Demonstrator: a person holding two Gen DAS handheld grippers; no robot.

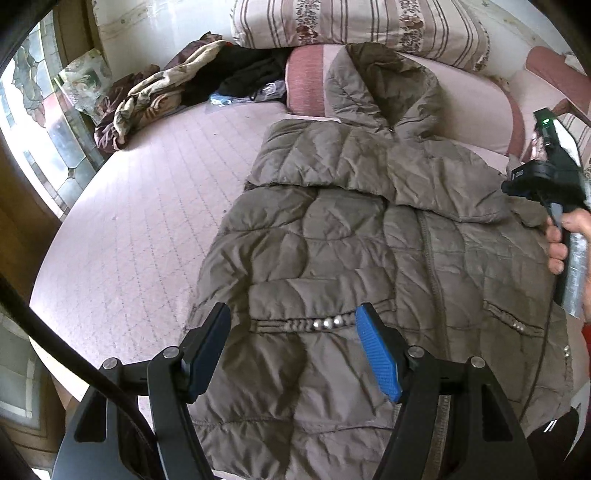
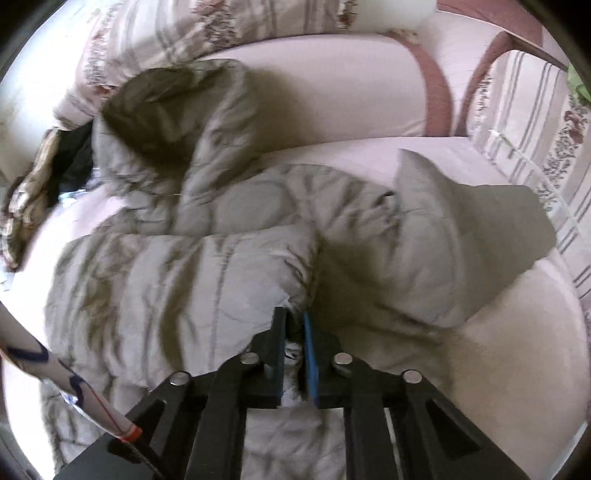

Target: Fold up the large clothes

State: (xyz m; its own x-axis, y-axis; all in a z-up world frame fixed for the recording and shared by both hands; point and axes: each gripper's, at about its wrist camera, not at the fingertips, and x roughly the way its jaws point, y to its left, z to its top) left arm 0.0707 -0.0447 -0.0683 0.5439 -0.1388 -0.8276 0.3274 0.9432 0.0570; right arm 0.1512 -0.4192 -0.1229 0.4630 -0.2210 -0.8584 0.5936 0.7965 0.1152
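An olive-grey quilted hooded jacket [image 1: 369,236] lies front up on a pink bed, hood [image 1: 380,77] toward the pillows, both sleeves folded across its chest. My left gripper [image 1: 295,332] is open, hovering over the jacket's lower left part near a beaded pocket trim [image 1: 325,324]. My right gripper [image 2: 294,321] is shut on the cuff end of the right sleeve [image 2: 184,280], holding it over the chest. The jacket [image 2: 424,236] looks blurred in the right wrist view. The right tool [image 1: 546,177] shows at the right edge of the left wrist view.
The pink quilted mattress [image 1: 140,221] extends left of the jacket. Striped floral pillows [image 1: 362,26] and a pink bolster [image 1: 306,85] lie at the head. A crumpled patterned blanket [image 1: 155,92] and dark clothes [image 1: 247,77] sit far left. A window [image 1: 33,122] is beside the bed.
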